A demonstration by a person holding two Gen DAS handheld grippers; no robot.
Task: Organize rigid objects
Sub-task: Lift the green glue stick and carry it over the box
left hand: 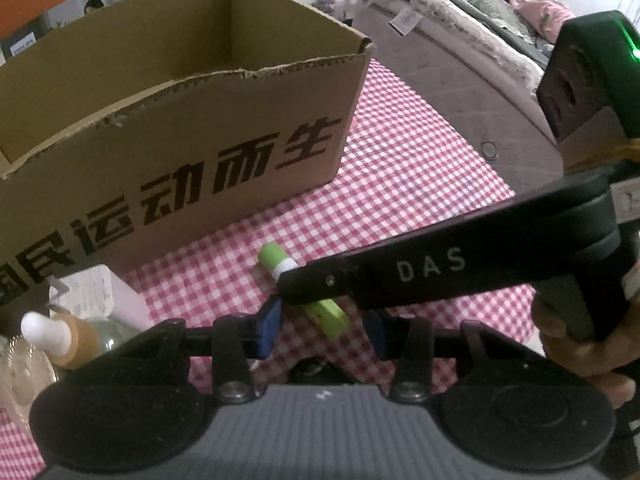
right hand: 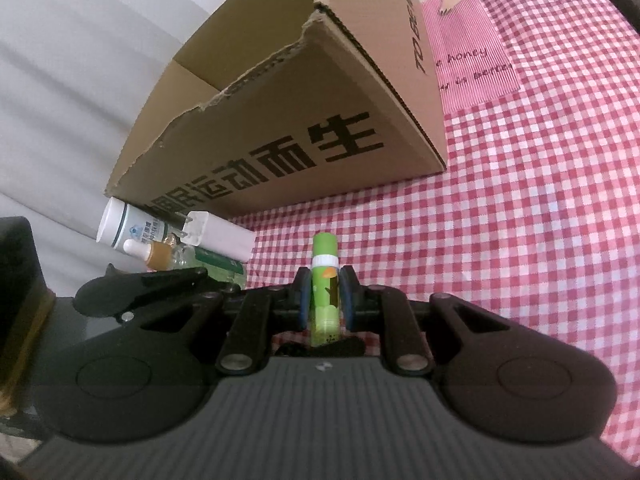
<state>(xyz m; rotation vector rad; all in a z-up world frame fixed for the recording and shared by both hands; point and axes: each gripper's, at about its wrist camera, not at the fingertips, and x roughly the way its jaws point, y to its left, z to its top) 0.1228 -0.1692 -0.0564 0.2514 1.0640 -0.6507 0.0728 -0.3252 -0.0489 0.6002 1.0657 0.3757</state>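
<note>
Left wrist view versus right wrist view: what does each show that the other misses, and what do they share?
Only the left wrist view shows the bed, the right gripper's body from outside, and the left gripper standing open just above the tube.

Only the right wrist view shows the right gripper shut on the green tube, a white bottle and a pink printed patch.

Both show the cardboard box, the checked cloth and the dropper bottle.

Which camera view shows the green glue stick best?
The right wrist view: the green glue stick stands centred and nearly whole there, clamped between the right tongs. In the left wrist view it lies on the checked cloth, and a black finger of the right tongs covers its middle.
</note>
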